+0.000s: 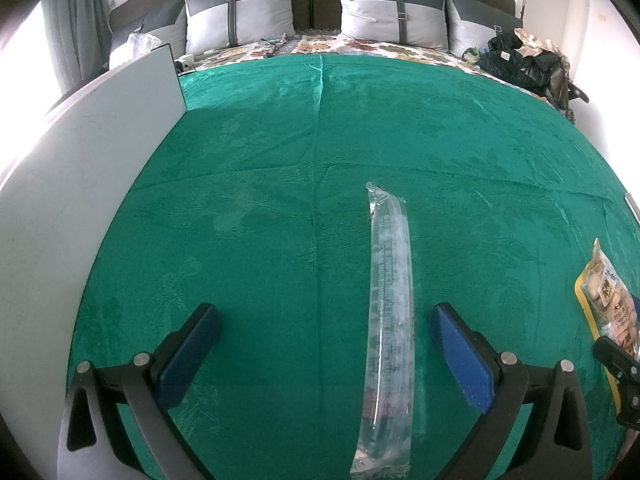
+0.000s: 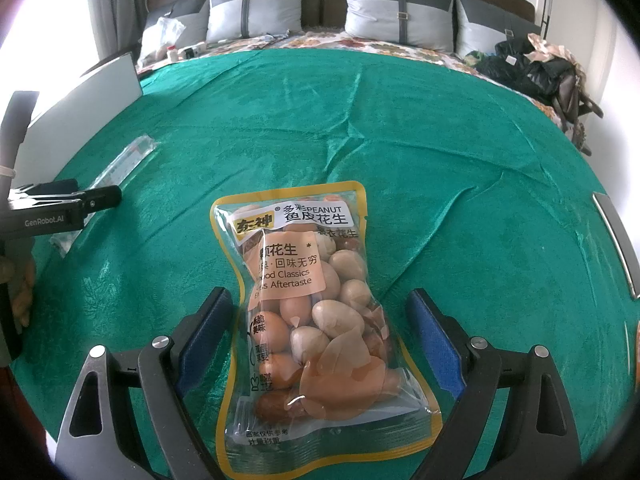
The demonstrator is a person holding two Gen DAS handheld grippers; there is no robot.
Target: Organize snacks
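A long clear snack sleeve (image 1: pixel 389 320) lies lengthwise on the green blanket (image 1: pixel 280 160), between the open fingers of my left gripper (image 1: pixel 326 316), nearer the right finger. It also shows in the right wrist view (image 2: pixel 120 164) at far left. A yellow-edged bag of coated peanuts (image 2: pixel 312 320) lies flat on the blanket between the open fingers of my right gripper (image 2: pixel 320 300), untouched by either pad. The same bag shows at the right edge of the left wrist view (image 1: pixel 608 300). The left gripper's body (image 2: pixel 60 208) shows at the left of the right wrist view.
A white board (image 1: pixel 80 200) stands along the left edge of the bed. Grey pillows (image 1: pixel 392 8) line the headboard. Dark bags and clothes (image 1: pixel 520 60) are piled at the far right. A plastic bag and small bottles (image 2: pixel 168 44) sit at the far left.
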